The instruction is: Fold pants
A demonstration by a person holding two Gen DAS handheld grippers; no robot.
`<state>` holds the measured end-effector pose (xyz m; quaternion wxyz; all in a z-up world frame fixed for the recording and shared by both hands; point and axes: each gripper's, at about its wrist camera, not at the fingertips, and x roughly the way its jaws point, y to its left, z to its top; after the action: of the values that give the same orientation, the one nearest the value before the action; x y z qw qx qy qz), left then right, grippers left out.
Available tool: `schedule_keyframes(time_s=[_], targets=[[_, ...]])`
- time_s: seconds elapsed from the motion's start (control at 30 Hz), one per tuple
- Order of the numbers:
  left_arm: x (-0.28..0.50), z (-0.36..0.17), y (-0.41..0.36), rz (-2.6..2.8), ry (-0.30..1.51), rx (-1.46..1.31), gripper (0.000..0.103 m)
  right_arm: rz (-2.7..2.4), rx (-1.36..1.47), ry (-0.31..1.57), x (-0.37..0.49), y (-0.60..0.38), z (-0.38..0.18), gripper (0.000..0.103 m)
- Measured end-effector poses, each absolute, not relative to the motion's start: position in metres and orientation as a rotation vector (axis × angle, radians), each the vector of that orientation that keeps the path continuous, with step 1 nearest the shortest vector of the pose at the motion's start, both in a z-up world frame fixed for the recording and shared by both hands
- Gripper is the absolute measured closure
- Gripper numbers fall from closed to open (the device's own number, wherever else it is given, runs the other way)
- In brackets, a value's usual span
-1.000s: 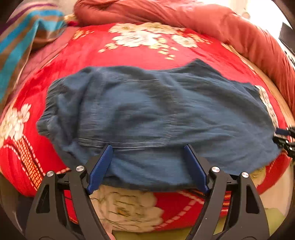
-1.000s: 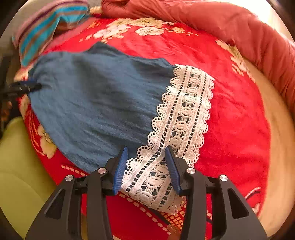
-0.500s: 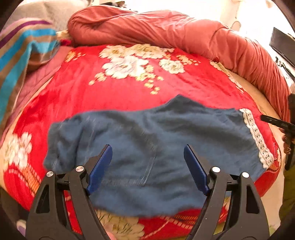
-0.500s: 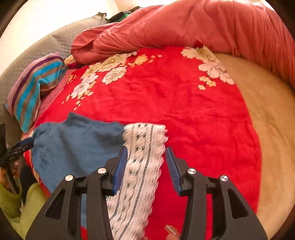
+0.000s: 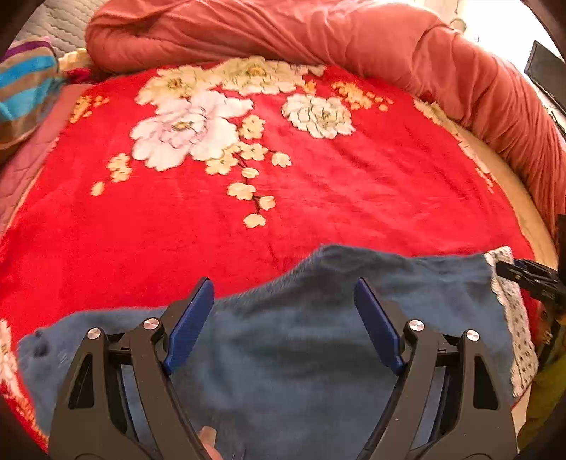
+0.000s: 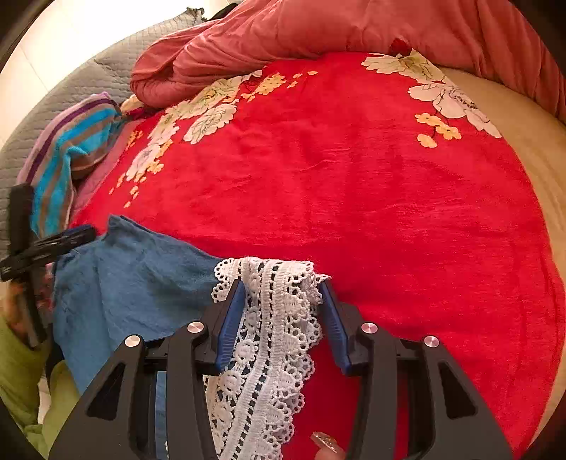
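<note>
Blue denim pants [image 5: 300,336] with a white lace hem [image 6: 269,339] lie at the near edge of a red flowered blanket [image 5: 318,198]. My left gripper [image 5: 283,315] hangs over the pants' waist end, its jaws wide apart with cloth passing between and under them. My right gripper [image 6: 283,304] stands over the lace hem, jaws apart on either side of the lace band without pinching it. The left gripper shows in the right wrist view [image 6: 46,247] at the pants' far corner; the right gripper's tip shows in the left wrist view [image 5: 523,276] by the lace.
A rolled salmon-pink quilt [image 5: 318,32] runs along the far and right sides of the bed. A striped pillow [image 6: 67,152] lies at the left by a grey quilted headboard [image 6: 88,78]. Bare beige mattress [image 6: 530,141] shows at the right. A green garment [image 6: 21,382] is at the near left.
Both grippers have risen and tilted up, so the pants now sit low in both views and more of the blanket shows. The pants appear drawn toward the near edge.
</note>
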<state>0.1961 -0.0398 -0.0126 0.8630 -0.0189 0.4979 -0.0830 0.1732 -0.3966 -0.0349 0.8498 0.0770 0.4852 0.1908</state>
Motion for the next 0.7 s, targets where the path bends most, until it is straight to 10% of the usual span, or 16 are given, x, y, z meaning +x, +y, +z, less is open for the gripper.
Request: schedule_keyframes(time_s=[0.13, 0.2, 0.27, 0.7], targets=[[0.204, -0.035, -0.044, -0.2, 1.096, -0.097, 0.032, 0.432, 0.18, 1.0, 0.17, -0.397, -0.033, 0.072], [0.199, -0.036, -0.052, -0.199, 1.083, -0.049, 0.05, 0.46, 0.186, 0.986, 0.166, -0.396, -0.031, 0.078], [0.195, -0.031, -0.058, -0.239, 1.078, -0.033, 0.093, 0.496, 0.191, 0.959, 0.16, -0.393, -0.023, 0.08], [0.211, -0.028, -0.077, -0.192, 1.014, 0.028, 0.1, 0.351, 0.055, 0.935, 0.177, -0.4, -0.015, 0.084]])
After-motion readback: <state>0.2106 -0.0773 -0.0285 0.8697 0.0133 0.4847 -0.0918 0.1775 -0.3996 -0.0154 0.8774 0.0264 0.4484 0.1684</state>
